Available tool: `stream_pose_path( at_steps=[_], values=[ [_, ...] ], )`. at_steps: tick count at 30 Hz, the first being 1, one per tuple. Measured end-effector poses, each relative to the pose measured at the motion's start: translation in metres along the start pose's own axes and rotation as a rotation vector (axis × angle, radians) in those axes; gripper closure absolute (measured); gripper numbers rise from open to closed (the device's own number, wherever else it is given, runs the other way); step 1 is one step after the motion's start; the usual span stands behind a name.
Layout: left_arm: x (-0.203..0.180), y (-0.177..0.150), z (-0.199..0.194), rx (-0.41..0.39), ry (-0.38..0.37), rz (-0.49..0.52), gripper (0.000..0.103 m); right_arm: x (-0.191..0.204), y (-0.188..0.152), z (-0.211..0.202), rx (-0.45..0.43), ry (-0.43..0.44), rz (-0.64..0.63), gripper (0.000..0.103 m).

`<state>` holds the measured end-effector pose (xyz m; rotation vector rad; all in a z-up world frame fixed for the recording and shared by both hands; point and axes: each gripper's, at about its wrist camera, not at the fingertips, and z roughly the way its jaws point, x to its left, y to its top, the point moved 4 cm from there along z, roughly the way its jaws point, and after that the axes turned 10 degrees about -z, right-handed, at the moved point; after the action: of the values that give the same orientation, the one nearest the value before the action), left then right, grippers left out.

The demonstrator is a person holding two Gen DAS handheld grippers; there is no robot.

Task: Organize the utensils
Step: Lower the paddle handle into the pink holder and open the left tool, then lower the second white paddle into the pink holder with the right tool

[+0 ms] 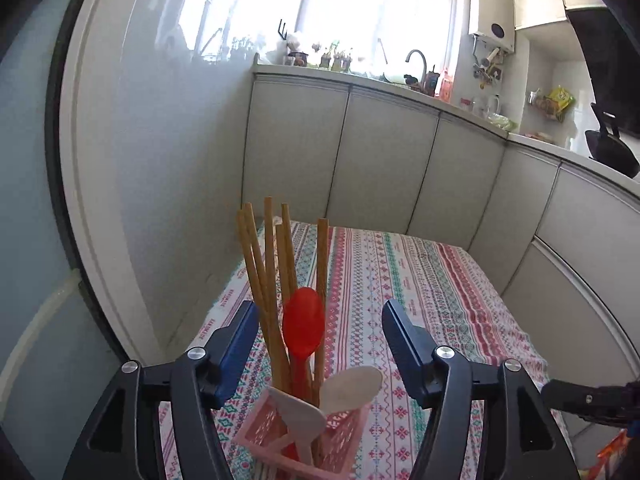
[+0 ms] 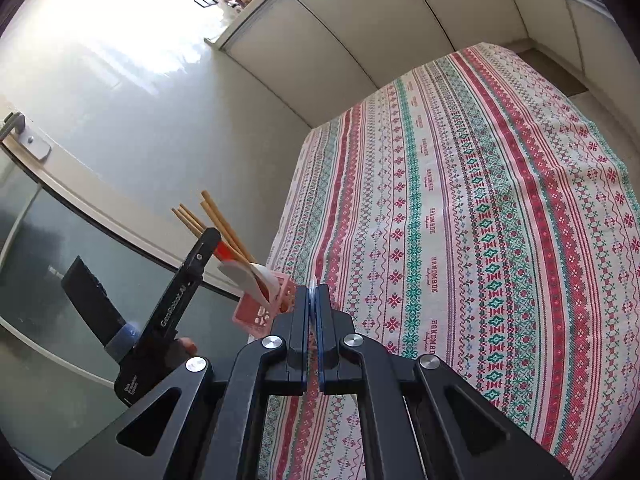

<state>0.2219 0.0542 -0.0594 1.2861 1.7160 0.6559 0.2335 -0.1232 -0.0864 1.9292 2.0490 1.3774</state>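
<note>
A pink perforated utensil holder [image 1: 340, 432] stands on the patterned tablecloth near the table's front left corner. It holds several wooden chopsticks [image 1: 268, 280], a red spoon [image 1: 303, 322] and two white spoons [image 1: 352, 390], all upright. My left gripper [image 1: 318, 328] is open, its blue fingers on either side of the utensils, holding nothing. My right gripper [image 2: 313, 292] is shut and empty, to the right of the holder [image 2: 260, 308]. The left gripper's body [image 2: 176, 304] shows in the right wrist view.
The tablecloth [image 2: 460, 200] covers the table. White kitchen cabinets [image 1: 380, 160] run behind and to the right, with a cluttered counter, tap and window above. A glass door [image 2: 52, 260] stands left of the table.
</note>
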Motion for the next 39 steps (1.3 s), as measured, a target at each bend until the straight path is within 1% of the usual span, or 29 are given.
stream_pose_path(
  at_steps=[2, 3, 6, 7, 11, 14, 18, 22, 26, 30, 32, 36, 38, 39],
  values=[
    [0.001, -0.002, -0.011, 0.029, 0.015, 0.001, 0.032, 0.005, 0.002, -0.002, -0.018, 0.019, 0.000, 0.100],
    [0.003, -0.003, -0.016, 0.050, 0.009, -0.003, 0.031, 0.008, 0.004, -0.003, -0.027, 0.030, 0.000, 0.100],
    [0.013, -0.004, -0.028, 0.104, 0.046, -0.024, 0.026, 0.021, 0.008, -0.004, -0.057, 0.065, -0.004, 0.100],
    [0.018, -0.005, -0.031, 0.128, 0.068, -0.035, 0.024, 0.027, 0.010, -0.003, -0.069, 0.078, -0.009, 0.100],
    [0.040, -0.015, -0.032, 0.231, 0.167, -0.058, 0.022, 0.050, 0.022, 0.002, -0.119, 0.115, -0.035, 0.100],
    [0.058, -0.024, -0.030, 0.300, 0.220, -0.073, 0.022, 0.067, 0.031, 0.011, -0.157, 0.154, -0.041, 0.100],
    [0.076, -0.034, -0.024, 0.366, 0.266, -0.070, 0.020, 0.086, 0.039, 0.029, -0.194, 0.161, -0.066, 0.100],
    [0.083, -0.038, -0.018, 0.408, 0.264, -0.078, 0.020, 0.097, 0.044, 0.046, -0.229, 0.121, -0.108, 0.100],
    [0.085, -0.039, -0.018, 0.413, 0.244, -0.077, 0.020, 0.100, 0.044, 0.062, -0.245, 0.065, -0.146, 0.100],
    [0.083, -0.039, -0.014, 0.429, 0.237, -0.079, 0.020, 0.097, 0.039, 0.076, -0.257, 0.036, -0.128, 0.100],
    [0.082, -0.039, -0.014, 0.434, 0.231, -0.081, 0.020, 0.099, 0.036, 0.082, -0.256, 0.019, -0.132, 0.100],
    [0.081, -0.039, -0.014, 0.434, 0.234, -0.068, 0.020, 0.101, 0.027, 0.091, -0.245, -0.051, -0.179, 0.100],
    [0.082, -0.039, -0.014, 0.430, 0.242, -0.070, 0.020, 0.094, 0.022, 0.094, -0.233, -0.077, -0.168, 0.097],
    [0.083, -0.038, -0.014, 0.429, 0.241, -0.073, 0.020, 0.089, 0.021, 0.095, -0.217, -0.071, -0.145, 0.094]
  ],
)
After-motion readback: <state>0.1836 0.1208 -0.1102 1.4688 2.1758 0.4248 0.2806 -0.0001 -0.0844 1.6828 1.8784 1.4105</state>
